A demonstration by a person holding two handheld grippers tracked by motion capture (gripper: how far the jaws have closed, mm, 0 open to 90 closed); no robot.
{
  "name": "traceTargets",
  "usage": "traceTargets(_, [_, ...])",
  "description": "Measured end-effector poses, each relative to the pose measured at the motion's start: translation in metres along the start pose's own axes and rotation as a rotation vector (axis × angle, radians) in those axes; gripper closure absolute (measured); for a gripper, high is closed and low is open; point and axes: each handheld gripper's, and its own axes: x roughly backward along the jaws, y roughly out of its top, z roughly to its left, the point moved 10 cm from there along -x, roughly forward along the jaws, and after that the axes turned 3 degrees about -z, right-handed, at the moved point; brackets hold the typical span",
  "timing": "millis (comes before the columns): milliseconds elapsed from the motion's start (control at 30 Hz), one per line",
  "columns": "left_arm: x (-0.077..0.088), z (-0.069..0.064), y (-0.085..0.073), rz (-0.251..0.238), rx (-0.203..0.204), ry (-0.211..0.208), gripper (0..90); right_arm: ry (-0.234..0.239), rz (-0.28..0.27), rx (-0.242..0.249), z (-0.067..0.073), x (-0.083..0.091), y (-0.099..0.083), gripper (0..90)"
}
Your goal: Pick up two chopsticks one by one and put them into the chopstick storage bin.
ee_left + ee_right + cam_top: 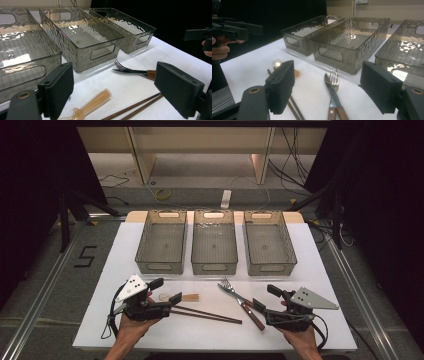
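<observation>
Jaws wide apart on both: left gripper [176, 298] w/ nothing between them, right gripper [259, 305] same, each held low over the near edge of the white-topped counter [300, 270]. Room's dark at both sides; grey floor w/ cables beyond, pale wood furniture legs at the back. Three smoky clear plastic bins [214, 242] sit in a row across the counter's far half, side by side. Pair of dark brown chopsticks [207, 314] lies just beside the left jaws, long axis nearly across the counter, tips toward the right gripper & slightly nearer the person. Small translucent amber spoon [91, 105] lies just behind them. Wood-handled fork and knife [240, 300] lie together near the right jaws, on a diagonal: tines & blade tip point away-left toward the bins, handles toward the right gripper.
</observation>
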Motion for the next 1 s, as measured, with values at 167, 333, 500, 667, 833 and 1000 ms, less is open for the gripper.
traceTargets(167, [-0.001, -0.001, -0.001, 0.005, 0.002, 0.002, 15.7, 0.004, 0.005, -0.003, 0.000, 0.000, 0.000, 29.3])
traceTargets(333, [-0.001, 0.000, -0.001, 0.013, -0.001, 0.005, 15.7, 0.007, 0.015, -0.003, 0.001, -0.001, -0.001, 30.1])
traceTargets(500, [-0.003, 0.000, -0.003, 0.030, -0.007, 0.006, 15.7, 0.024, 0.073, 0.006, 0.001, -0.004, -0.006, 32.1])
traceTargets(667, [-0.006, -0.001, -0.008, 0.079, -0.042, 0.009, 15.7, 0.037, 0.192, 0.026, 0.000, -0.012, -0.018, 32.4])
traceTargets(833, [-0.014, -0.003, -0.024, 0.222, -0.077, -0.002, 15.7, 0.055, 0.211, 0.034, 0.005, -0.013, -0.021, 32.2])
traceTargets(1000, [-0.022, -0.007, -0.035, 0.345, -0.162, -0.032, 17.4, 0.069, 0.222, 0.031, 0.007, -0.013, -0.023, 31.7])
